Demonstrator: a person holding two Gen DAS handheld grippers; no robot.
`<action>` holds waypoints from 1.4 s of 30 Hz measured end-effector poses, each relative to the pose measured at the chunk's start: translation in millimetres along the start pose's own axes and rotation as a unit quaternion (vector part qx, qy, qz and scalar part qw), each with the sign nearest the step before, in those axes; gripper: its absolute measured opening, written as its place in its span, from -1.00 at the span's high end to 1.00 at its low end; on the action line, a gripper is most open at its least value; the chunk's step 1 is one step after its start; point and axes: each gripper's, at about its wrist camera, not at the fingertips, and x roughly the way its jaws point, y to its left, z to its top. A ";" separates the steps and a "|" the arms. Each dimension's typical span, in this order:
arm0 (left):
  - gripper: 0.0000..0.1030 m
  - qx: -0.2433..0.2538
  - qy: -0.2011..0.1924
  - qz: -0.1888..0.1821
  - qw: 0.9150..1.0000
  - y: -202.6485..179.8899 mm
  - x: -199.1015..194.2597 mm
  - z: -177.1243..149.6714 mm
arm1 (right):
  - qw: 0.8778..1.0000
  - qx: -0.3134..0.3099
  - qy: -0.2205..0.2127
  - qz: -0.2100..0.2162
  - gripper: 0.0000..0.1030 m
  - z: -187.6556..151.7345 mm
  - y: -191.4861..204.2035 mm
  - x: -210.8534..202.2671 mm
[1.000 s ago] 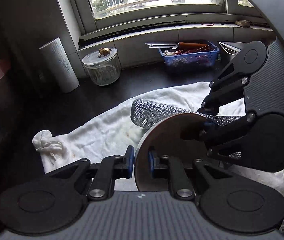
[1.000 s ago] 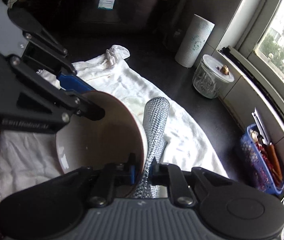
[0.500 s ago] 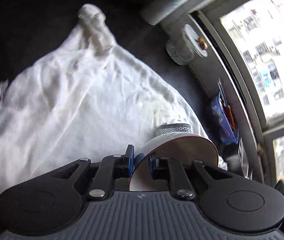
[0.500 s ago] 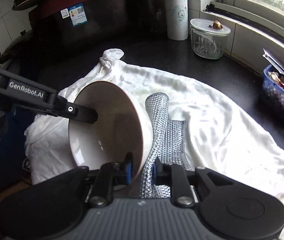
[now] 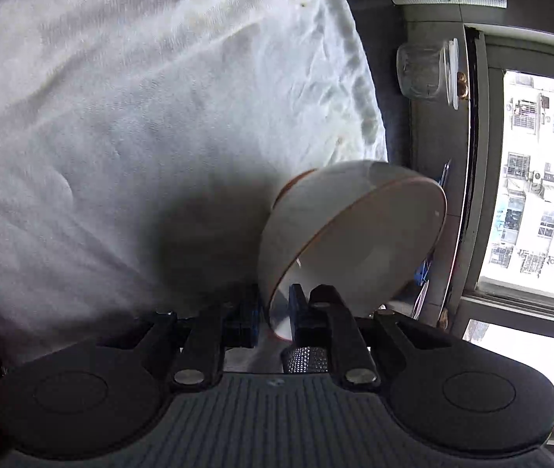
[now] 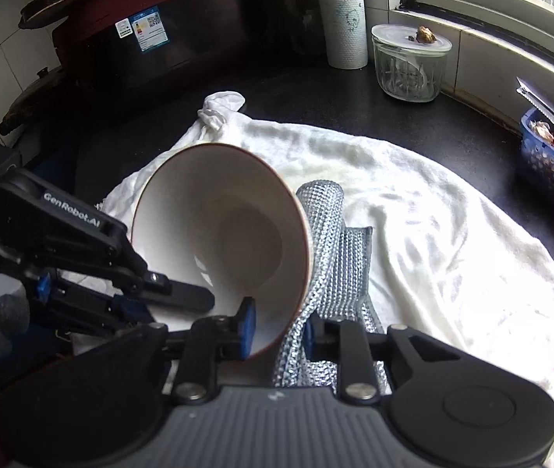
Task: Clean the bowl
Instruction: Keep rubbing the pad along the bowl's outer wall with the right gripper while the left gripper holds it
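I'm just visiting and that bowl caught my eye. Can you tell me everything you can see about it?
The bowl looks like glazed ceramic, white inside and out, with a thin reddish-brown line along its rim and a small foot. It is empty and tipped on its side above the white cloth. The left gripper pinches its rim. The right gripper presses a silver mesh scrubbing cloth against its rim and outer wall.

free: white cloth (image 6: 452,234) right side | blocked: glass jar (image 6: 409,62), blue basket (image 6: 549,160)
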 end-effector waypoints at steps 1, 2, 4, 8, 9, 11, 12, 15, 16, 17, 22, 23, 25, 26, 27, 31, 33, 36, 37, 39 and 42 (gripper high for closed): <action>0.73 0.009 0.001 0.005 1.000 -2.1 0.4 0.0 | 1.000 0.000 -0.001 0.000 0.54 0.2 0.0 -0.5; 0.73 0.023 0.001 0.013 1.000 -5.1 0.9 -0.2 | 1.000 0.000 -0.002 0.000 0.54 0.4 0.0 -1.0; 0.73 0.068 -0.006 0.044 0.997 -14.1 -0.5 -1.0 | 1.000 0.001 -0.005 0.001 0.56 0.9 -0.1 -2.0; 0.73 0.228 -0.055 0.134 0.963 -49.7 -11.8 -8.8 | 1.000 0.020 -0.006 0.006 0.67 -2.8 -8.7 -0.2; 0.71 0.275 -0.075 0.157 0.946 -61.0 -15.6 -12.0 | 1.000 0.017 -0.005 0.004 0.68 -3.2 -8.5 -0.2; 0.72 0.347 -0.102 0.184 0.914 -78.0 -20.7 -18.2 | 1.000 -0.003 -0.005 -0.005 0.73 -3.7 -4.1 -1.0; 0.71 0.388 -0.111 0.193 0.894 -86.1 -21.7 -22.8 | 1.000 -0.013 -0.006 -0.008 0.75 -3.6 -1.1 -1.7; 0.81 0.517 -0.133 0.221 0.816 -104.1 -18.0 -44.6 | 0.999 -0.047 -0.008 -0.019 0.70 -2.5 8.7 -3.7; 0.82 0.543 -0.135 0.226 0.797 -107.1 -15.9 -49.6 | 0.998 -0.061 -0.007 -0.024 0.68 -1.8 11.8 -3.8; 0.81 0.557 -0.136 0.225 0.788 -109.1 -14.8 -51.7 | 0.997 -0.073 -0.007 -0.028 0.68 -0.8 14.2 -4.5; 0.80 0.494 -0.118 0.161 0.846 -101.2 -16.5 -30.4 | 0.995 -0.087 -0.020 -0.033 0.73 9.7 5.4 -10.9; 0.81 0.469 -0.112 0.144 0.864 -95.5 -15.9 -24.9 | 0.996 -0.082 -0.021 -0.032 0.72 12.0 1.5 -11.2; 0.80 0.425 -0.105 0.116 0.892 -84.4 -14.3 -17.0 | 0.996 -0.081 -0.020 -0.032 0.72 13.9 -3.0 -11.6; 0.80 0.400 -0.100 0.102 0.905 -78.1 -14.2 -12.9 | 0.996 -0.079 -0.018 -0.032 0.68 14.1 -4.7 -11.6; 0.80 0.371 -0.095 0.089 0.919 -71.7 -14.4 -8.6 | 0.997 -0.074 -0.014 -0.029 0.64 13.9 -6.8 -10.6; 0.79 0.263 -0.076 0.050 0.960 -47.7 -12.1 3.1 | 0.999 -0.039 -0.002 -0.011 0.54 5.3 -13.3 -6.1; 0.78 0.202 -0.065 0.035 0.977 -35.5 -9.7 7.0 | 1.000 -0.030 -0.001 -0.008 0.50 0.9 -11.5 -5.2; 0.78 0.088 -0.045 0.011 0.995 -13.8 -5.1 10.7 | 1.000 -0.021 0.001 -0.008 0.42 -2.8 -8.7 -3.4; 0.78 0.058 -0.038 0.007 0.998 -8.3 -3.4 10.3 | 1.000 -0.015 0.000 -0.007 0.36 -3.5 -8.4 -3.4; 0.79 0.005 -0.023 -0.001 1.000 1.7 -0.4 9.5 | 1.000 -0.006 0.000 -0.005 0.33 -4.6 -7.1 -2.5; 0.80 -0.017 -0.005 0.001 1.000 6.9 3.7 4.0 | 1.000 -0.005 -0.001 -0.012 0.34 -5.6 -3.9 -1.1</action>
